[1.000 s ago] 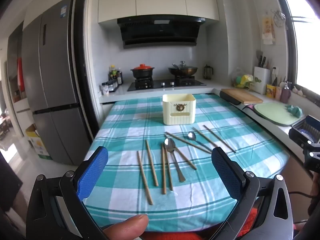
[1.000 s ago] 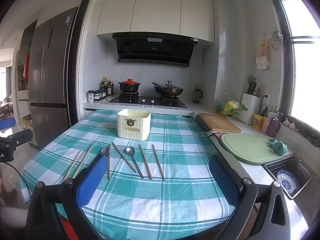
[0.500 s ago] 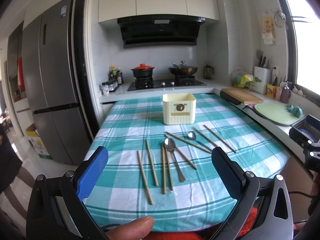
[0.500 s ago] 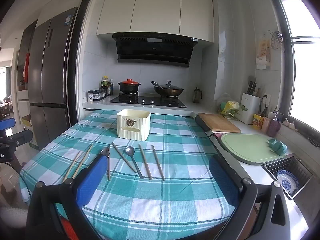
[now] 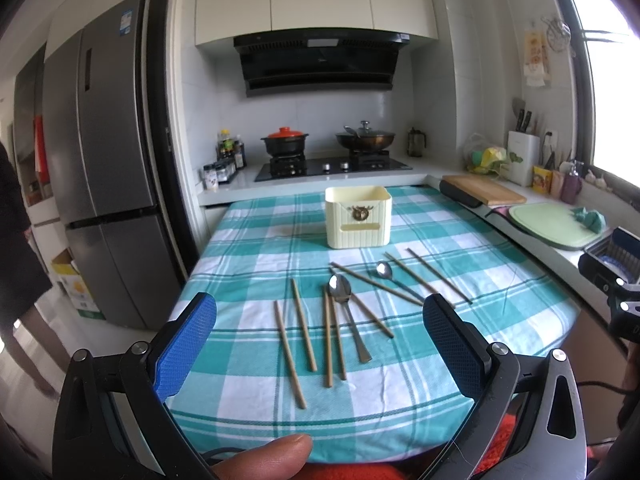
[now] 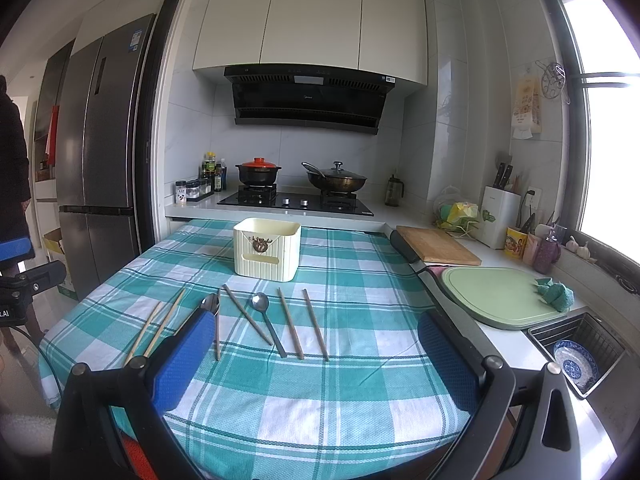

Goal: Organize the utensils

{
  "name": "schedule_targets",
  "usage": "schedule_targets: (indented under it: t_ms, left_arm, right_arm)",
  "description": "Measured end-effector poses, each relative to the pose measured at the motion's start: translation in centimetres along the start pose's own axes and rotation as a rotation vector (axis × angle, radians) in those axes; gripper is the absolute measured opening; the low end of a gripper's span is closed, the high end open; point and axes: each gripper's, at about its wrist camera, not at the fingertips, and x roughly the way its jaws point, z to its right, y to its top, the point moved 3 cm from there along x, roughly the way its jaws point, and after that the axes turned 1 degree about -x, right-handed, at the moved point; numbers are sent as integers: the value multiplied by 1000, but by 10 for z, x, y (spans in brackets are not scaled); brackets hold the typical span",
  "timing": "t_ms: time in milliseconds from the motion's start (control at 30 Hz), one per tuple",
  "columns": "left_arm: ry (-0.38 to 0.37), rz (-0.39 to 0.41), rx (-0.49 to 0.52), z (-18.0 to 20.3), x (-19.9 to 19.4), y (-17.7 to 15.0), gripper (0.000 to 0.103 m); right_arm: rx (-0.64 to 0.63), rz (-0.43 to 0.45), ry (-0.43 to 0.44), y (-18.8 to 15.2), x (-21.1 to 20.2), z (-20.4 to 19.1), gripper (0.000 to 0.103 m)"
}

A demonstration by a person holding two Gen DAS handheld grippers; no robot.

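Note:
Several wooden chopsticks (image 5: 304, 324) and two metal spoons lie loose on the teal checked tablecloth (image 5: 256, 248). The larger spoon (image 5: 347, 312) lies among the near chopsticks; the smaller spoon (image 5: 390, 276) lies further right. A cream utensil holder (image 5: 358, 216) stands upright behind them. In the right wrist view the same holder (image 6: 267, 249), the small spoon (image 6: 266, 320) and chopsticks (image 6: 290, 324) show. My left gripper (image 5: 320, 340) hovers open over the near table edge. My right gripper (image 6: 312, 354) is also open, with nothing between its blue pads.
A stove (image 6: 296, 200) with two pots sits behind the table. A fridge (image 5: 104, 160) stands at left. On the right counter are a wooden board (image 6: 438, 246), a green board (image 6: 500, 296) and a sink basket with a bowl (image 6: 576, 364). A person (image 6: 14, 168) stands far left.
Both grippers have stayed still and open. A dark-clothed person has moved at the far left, beside the fridge.

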Motion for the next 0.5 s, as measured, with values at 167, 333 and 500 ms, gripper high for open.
schedule_targets:
  t_ms: [167,333,500]
  left_arm:
    - [0,-1,1,0,0,0,103]
    - [0,-1,1,0,0,0,103]
    - [-12,-18,-9,0,4,-2,103]
  right_arm:
    - [0,4,-3,0,0,1,103]
    - [1,2,-4,-1,1,4,103]
    - [0,3,-5,-2,2,4,103]
